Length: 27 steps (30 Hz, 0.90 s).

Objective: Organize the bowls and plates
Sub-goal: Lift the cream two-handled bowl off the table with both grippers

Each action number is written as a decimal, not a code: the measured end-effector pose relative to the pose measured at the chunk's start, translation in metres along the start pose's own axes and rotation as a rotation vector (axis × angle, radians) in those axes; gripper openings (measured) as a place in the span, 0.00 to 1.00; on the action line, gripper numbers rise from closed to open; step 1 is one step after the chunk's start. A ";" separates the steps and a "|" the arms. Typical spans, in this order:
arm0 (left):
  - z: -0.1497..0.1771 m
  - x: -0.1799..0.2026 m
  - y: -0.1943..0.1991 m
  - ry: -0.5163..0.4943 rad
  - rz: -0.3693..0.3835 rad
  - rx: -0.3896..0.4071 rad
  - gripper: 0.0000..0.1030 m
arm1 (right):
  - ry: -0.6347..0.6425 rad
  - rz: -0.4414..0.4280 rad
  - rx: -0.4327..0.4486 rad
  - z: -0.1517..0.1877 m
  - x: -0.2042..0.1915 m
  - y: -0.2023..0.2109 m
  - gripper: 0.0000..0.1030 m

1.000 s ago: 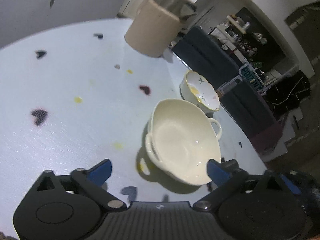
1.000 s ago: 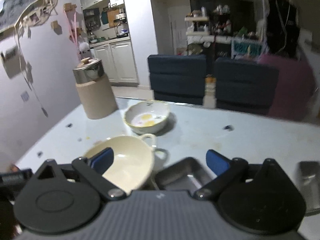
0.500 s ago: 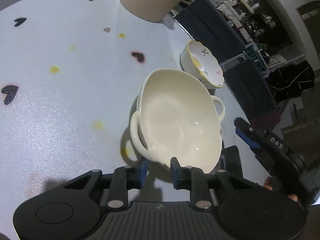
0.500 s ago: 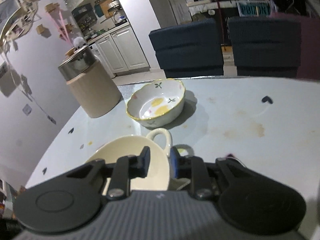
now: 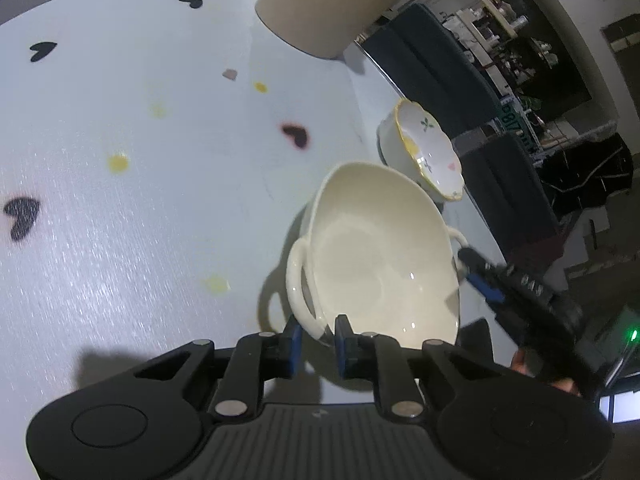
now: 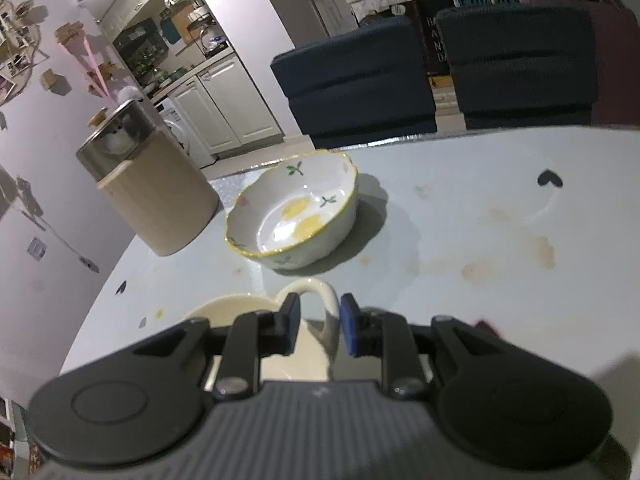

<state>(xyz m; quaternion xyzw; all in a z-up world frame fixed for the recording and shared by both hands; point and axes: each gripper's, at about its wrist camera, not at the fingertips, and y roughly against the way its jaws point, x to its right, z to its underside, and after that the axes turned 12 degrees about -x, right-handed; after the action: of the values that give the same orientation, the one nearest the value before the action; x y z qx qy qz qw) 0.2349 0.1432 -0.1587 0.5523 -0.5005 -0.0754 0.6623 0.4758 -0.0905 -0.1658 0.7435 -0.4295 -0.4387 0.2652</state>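
Currently the left gripper (image 5: 316, 340) is clamped on the near loop handle of the cream bowl (image 5: 376, 256), and the right gripper (image 6: 318, 320) is clamped on the opposite handle (image 6: 316, 294). Cream bowl: glossy, smooth ceramic, two handles, tilted over the table (image 5: 120, 208). At 1 o'clock from it in the left wrist view sits the lemon-print bowl (image 6: 294, 216) (scalloped yellow rim), close to the table's far edge. Open pale speckled surface runs from 9 to 11 o'clock. Beige ribbed canister (image 6: 156, 200) stands at 10 o'clock in the right wrist view.
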 end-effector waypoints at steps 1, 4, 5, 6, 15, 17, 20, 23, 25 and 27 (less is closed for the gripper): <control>-0.003 -0.001 0.000 0.001 -0.002 -0.001 0.18 | 0.002 0.002 -0.008 0.001 0.000 -0.001 0.26; -0.012 0.000 0.002 -0.013 -0.025 0.002 0.17 | 0.017 0.045 -0.020 0.003 0.000 -0.002 0.11; -0.015 0.001 0.003 -0.020 -0.035 0.004 0.17 | 0.018 0.047 -0.027 0.003 0.000 -0.001 0.11; -0.019 0.001 0.003 -0.027 -0.046 0.006 0.17 | 0.018 0.051 -0.037 0.004 -0.001 0.001 0.12; -0.055 -0.009 0.011 -0.093 -0.106 0.036 0.15 | 0.068 0.072 -0.115 0.024 -0.013 0.017 0.16; -0.060 -0.010 0.012 -0.136 -0.141 0.056 0.16 | 0.085 0.072 -0.143 0.030 -0.019 0.020 0.17; -0.067 -0.010 0.015 -0.201 -0.176 0.074 0.17 | 0.137 0.061 -0.197 0.042 -0.030 0.025 0.20; -0.070 -0.010 0.015 -0.236 -0.179 0.064 0.17 | 0.152 0.040 -0.239 0.047 -0.033 0.027 0.21; -0.071 -0.008 0.015 -0.274 -0.192 0.053 0.18 | 0.106 0.019 -0.241 0.046 -0.029 0.027 0.21; -0.073 -0.007 0.014 -0.306 -0.199 0.044 0.18 | 0.049 -0.014 -0.241 0.043 -0.022 0.025 0.24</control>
<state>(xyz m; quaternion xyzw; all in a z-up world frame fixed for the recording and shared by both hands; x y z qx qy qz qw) 0.2794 0.2012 -0.1434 0.5956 -0.5397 -0.2129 0.5555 0.4225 -0.0845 -0.1583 0.7196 -0.3619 -0.4706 0.3602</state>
